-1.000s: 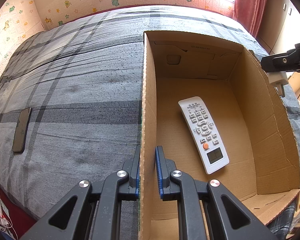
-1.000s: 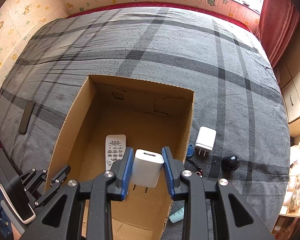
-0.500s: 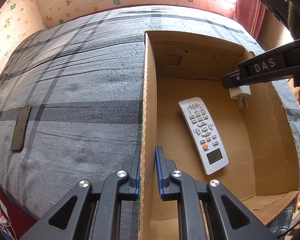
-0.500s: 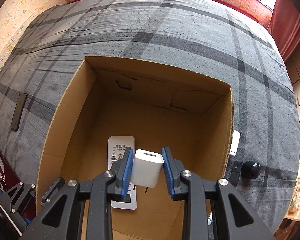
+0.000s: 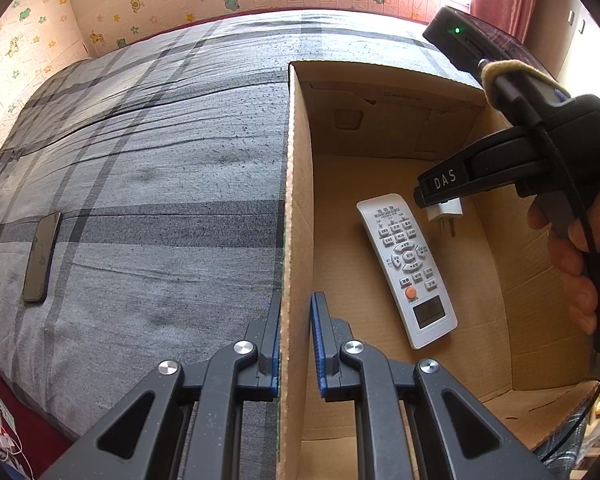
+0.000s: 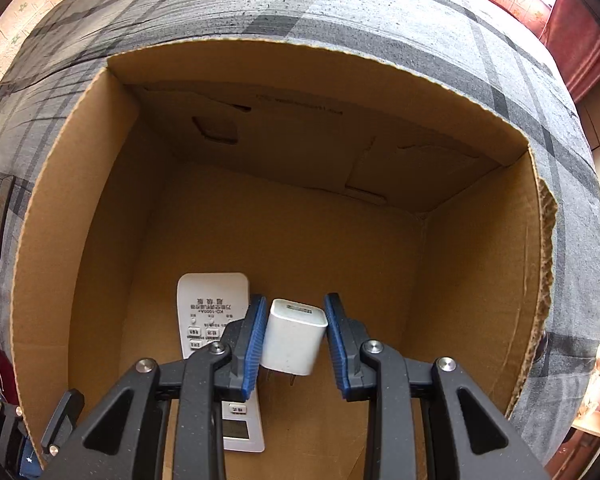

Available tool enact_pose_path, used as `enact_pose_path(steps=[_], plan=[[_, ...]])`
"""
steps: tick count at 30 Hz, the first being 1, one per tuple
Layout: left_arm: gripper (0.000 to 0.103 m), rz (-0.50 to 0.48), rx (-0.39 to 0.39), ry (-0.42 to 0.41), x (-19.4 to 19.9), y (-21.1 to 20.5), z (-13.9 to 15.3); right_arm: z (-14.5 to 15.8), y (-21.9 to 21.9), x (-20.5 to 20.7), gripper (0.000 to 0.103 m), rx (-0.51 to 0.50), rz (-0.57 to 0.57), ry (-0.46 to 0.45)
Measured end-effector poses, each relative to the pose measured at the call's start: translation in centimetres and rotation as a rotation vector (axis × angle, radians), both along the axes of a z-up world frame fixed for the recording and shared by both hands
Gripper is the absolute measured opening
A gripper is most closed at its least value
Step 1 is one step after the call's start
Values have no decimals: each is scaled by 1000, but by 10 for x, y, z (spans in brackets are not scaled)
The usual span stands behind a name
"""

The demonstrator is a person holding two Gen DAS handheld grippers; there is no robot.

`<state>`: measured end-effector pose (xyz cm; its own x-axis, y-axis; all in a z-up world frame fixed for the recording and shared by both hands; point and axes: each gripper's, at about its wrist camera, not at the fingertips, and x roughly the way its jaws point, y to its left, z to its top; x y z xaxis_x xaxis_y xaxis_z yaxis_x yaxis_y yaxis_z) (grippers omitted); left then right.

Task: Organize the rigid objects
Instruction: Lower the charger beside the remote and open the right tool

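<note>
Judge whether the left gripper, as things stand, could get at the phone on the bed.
Probably not yet: the left gripper is shut on the box wall. The phone lies in the open on the bedspread, so once the wall is released the way looks free.

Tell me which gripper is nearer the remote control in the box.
Right. The right gripper hangs inside the cardboard box beside the remote control, holding a white charger. The left gripper clamps the box's wall, farther off.
</note>
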<state>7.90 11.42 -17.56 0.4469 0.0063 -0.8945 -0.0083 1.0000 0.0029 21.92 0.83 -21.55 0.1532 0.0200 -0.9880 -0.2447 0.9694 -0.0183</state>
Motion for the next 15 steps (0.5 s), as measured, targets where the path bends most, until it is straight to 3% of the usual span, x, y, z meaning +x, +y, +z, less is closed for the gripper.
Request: enact_pose_path(steps=[15], plan=[[13, -1, 4, 1, 1, -1, 0, 2, -2, 2, 32, 0, -6, -12]])
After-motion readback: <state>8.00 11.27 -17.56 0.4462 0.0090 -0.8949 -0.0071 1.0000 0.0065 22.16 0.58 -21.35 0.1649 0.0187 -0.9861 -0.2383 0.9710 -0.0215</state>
